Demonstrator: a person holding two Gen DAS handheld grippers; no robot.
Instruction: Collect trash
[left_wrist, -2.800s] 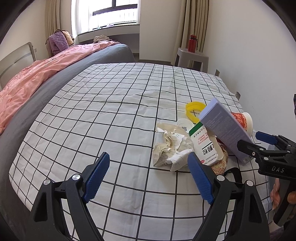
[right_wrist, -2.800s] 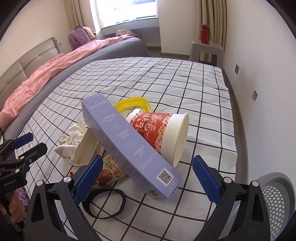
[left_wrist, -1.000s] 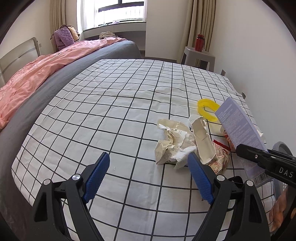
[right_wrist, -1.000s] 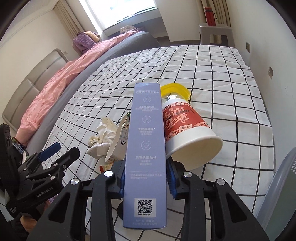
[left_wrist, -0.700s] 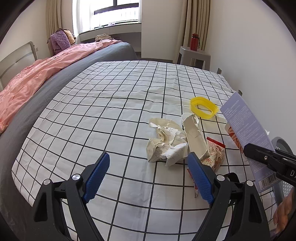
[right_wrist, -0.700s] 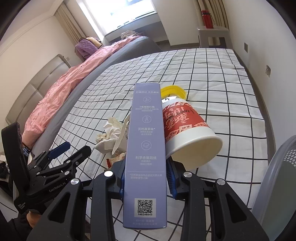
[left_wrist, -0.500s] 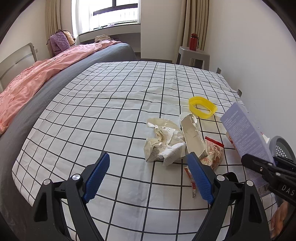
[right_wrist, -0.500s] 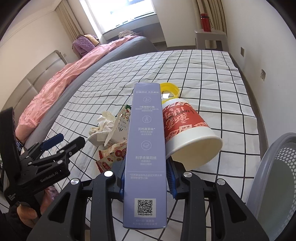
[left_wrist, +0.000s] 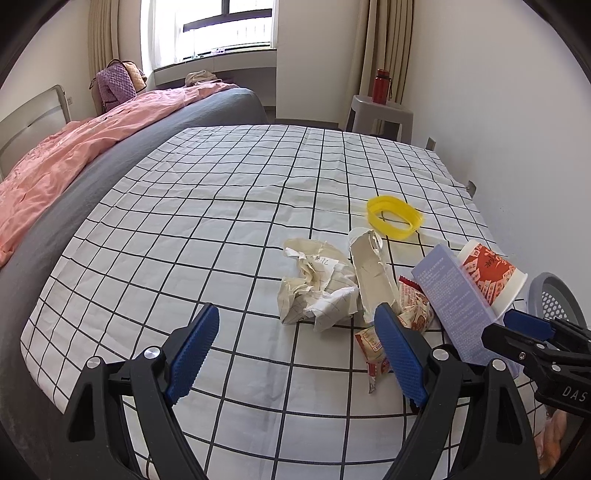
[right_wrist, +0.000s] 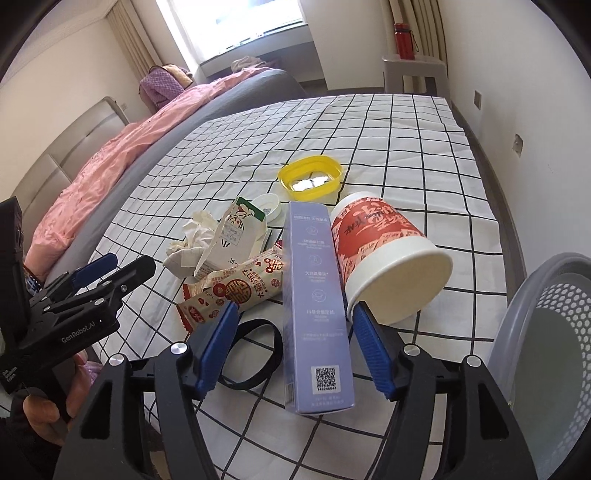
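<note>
Right gripper (right_wrist: 291, 345): my jaws are opening as I watch, and the blue pads stand clear of the box on both sides; nothing is clamped.
Purple box (right_wrist: 316, 306): it sits between my right fingers, lower centre of the right wrist view, long side running up the frame, QR end nearest the camera. In the left wrist view it shows at the right edge (left_wrist: 456, 306), tilted.
Red paper cup (right_wrist: 384, 254): on its side just right of the box, touching it, white mouth turned toward the camera; I see nothing inside.
Left gripper (left_wrist: 299, 350): jaws spread wide over bare checked sheet at the bottom of the left wrist view, holding nothing.
Crumpled paper (left_wrist: 317, 288): just above the gap between my left fingers, closer to the right pad.
Milk carton (right_wrist: 232, 240): flattened, left of the box, leaning on the paper.
Snack wrapper (right_wrist: 236, 286): lies across the sheet, its right end against the box.
Yellow lid (right_wrist: 310, 179): upper centre of the right wrist view, well apart from both grippers, open side up.
Black band (right_wrist: 255, 350): on the sheet beside my right gripper's left finger.
Grey bin (right_wrist: 546, 332): at the right edge, beside the bed; what I can see of its inside looks bare, though most of it is cut off.
Checked sheet (left_wrist: 221, 206): everything lies on it.
</note>
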